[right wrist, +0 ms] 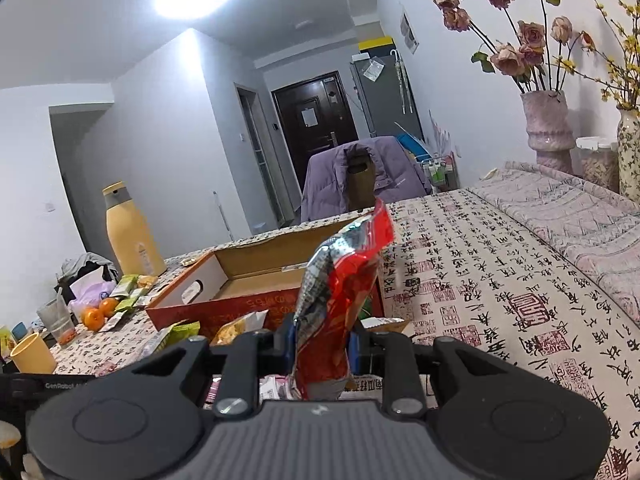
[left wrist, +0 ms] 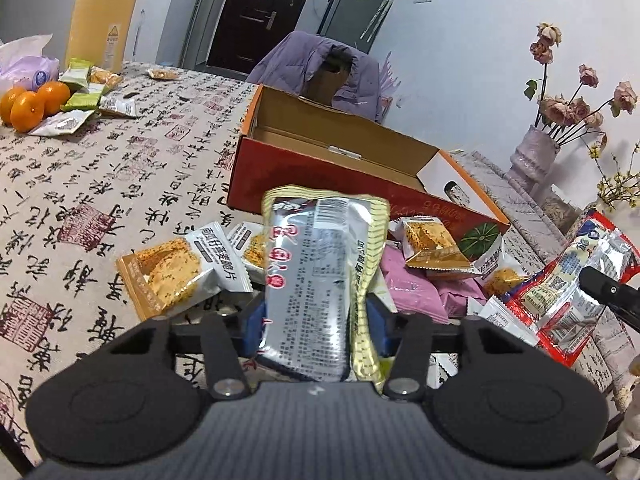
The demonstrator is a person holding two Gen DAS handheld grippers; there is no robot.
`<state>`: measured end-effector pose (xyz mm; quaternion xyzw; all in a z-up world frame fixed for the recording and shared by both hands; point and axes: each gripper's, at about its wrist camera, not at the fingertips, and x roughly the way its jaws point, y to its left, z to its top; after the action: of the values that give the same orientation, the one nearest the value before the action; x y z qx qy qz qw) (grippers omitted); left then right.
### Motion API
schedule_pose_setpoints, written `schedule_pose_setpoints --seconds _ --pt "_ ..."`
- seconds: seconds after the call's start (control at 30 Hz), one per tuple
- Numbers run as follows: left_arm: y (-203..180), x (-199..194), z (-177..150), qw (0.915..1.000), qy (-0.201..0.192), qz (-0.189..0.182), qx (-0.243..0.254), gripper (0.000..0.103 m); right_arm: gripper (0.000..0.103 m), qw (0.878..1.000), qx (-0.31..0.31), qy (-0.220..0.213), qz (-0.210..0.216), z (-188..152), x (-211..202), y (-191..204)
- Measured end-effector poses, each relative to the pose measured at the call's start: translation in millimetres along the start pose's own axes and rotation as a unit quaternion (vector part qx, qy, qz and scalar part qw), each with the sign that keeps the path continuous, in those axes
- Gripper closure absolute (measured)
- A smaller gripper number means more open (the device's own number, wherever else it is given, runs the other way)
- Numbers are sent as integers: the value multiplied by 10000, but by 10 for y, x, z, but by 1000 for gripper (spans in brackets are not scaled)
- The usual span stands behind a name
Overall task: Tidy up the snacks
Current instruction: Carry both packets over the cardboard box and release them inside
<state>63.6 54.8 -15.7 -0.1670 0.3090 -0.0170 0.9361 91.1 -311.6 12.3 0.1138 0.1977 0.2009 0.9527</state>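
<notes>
My left gripper (left wrist: 316,320) is shut on a silver and gold snack packet (left wrist: 320,280) and holds it upright above a pile of snacks. An open orange cardboard box (left wrist: 344,148) stands just beyond. Orange biscuit packets (left wrist: 176,268) and pink packets (left wrist: 416,292) lie in front of the box. My right gripper (right wrist: 320,348) is shut on a red and silver snack packet (right wrist: 340,296), lifted in front of the same box (right wrist: 248,276). That red packet also shows at the right of the left wrist view (left wrist: 576,280).
A yellow bottle (left wrist: 102,12), oranges (left wrist: 32,106) and green packets (left wrist: 82,88) sit at the far left of the patterned tablecloth (left wrist: 80,200). A vase of dried roses (right wrist: 546,124) stands at the right. A chair with a purple jacket (right wrist: 360,176) is behind the table. Cups (right wrist: 32,354) stand at the left.
</notes>
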Motion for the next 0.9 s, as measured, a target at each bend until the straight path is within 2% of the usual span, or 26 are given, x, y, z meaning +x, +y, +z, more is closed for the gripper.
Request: schedule_pose_setpoints --seconds 0.13,0.47,0.73,0.9 --pt "-70 -120 23 9993 -255 161 234 56 79 9999 -63 -80 17 31 -42 31" --pt "-248 -282 277 9947 -766 255 639 56 79 9992 -205 -300 140 206 13 108" --pt "-428 -183 583 9895 -1078 335 898 56 79 9977 -345 -507 291 522 284 237" --pt "-506 13 869 9886 -1116 434 912 56 79 9969 -440 -538 377 711 570 359"
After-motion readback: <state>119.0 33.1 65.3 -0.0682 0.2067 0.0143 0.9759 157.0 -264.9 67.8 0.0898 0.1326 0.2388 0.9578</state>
